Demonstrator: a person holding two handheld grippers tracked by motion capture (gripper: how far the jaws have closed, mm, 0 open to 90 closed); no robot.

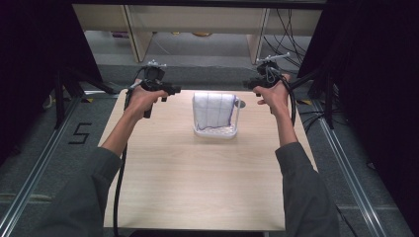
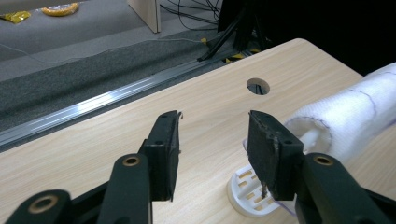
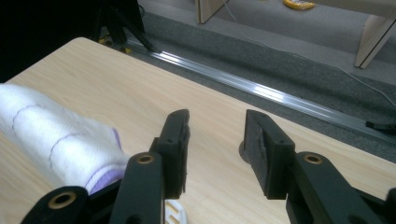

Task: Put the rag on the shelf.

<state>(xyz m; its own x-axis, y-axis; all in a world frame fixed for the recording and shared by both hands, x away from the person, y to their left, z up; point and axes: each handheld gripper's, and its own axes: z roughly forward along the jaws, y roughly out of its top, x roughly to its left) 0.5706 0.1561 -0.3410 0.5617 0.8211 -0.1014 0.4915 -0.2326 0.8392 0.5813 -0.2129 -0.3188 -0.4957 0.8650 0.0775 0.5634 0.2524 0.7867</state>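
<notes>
High view: a white towel (image 1: 214, 109) draped over a white rack (image 1: 215, 131) stands near the tabletop's (image 1: 197, 182) far edge, midway between the left gripper (image 1: 157, 85) and right gripper (image 1: 267, 79). Left gripper view: jaws parted, empty, towel (image 2: 345, 116) just right. Right gripper view: jaws parted, empty, towel (image 3: 56, 135) left.

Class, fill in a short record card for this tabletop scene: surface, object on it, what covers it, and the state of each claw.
Surface: light wooden table
Object: white slotted rack, near the far middle
Covering: white cloth with purple lines, draped over the rack
Left claw: open, holding nothing, left of the rack
Right claw: open, holding nothing, right of the rack
</notes>
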